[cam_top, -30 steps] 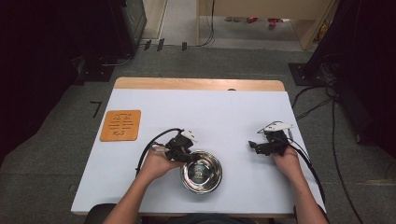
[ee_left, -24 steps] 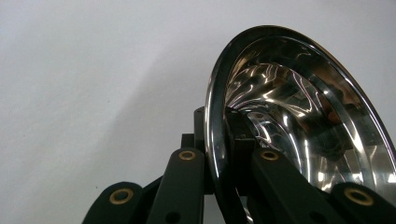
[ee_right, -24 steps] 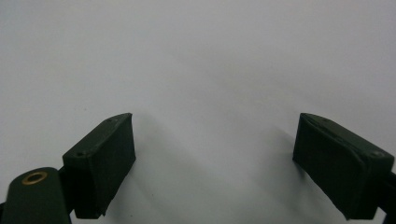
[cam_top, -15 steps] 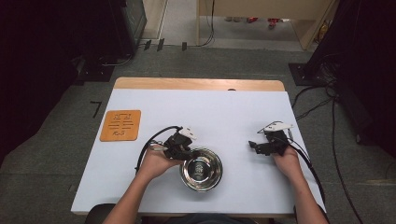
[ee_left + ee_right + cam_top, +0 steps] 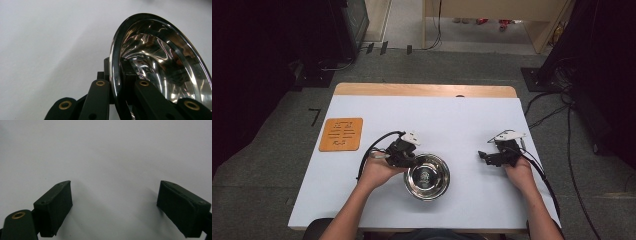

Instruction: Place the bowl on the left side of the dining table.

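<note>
Left gripper (image 5: 408, 161), held low with the forearm angling in from the near edge, pinches the steel bowl's (image 5: 427, 176) rim, one jaw inside, near the front of the white table (image 5: 452, 120). Right gripper (image 5: 484, 156) hovers well apart, jaws spread wide, pointing left.

table (image 5: 462, 120) evenly lit, room around it dark | glare streaks in bowl (image 5: 160, 62) | close-ups kinda soft

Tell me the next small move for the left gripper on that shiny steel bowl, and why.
Probably lift it a little. The left gripper is shut on the rim of the shiny steel bowl, one jaw inside and one outside, while the right gripper waits open, apart, over the white tabletop.
</note>
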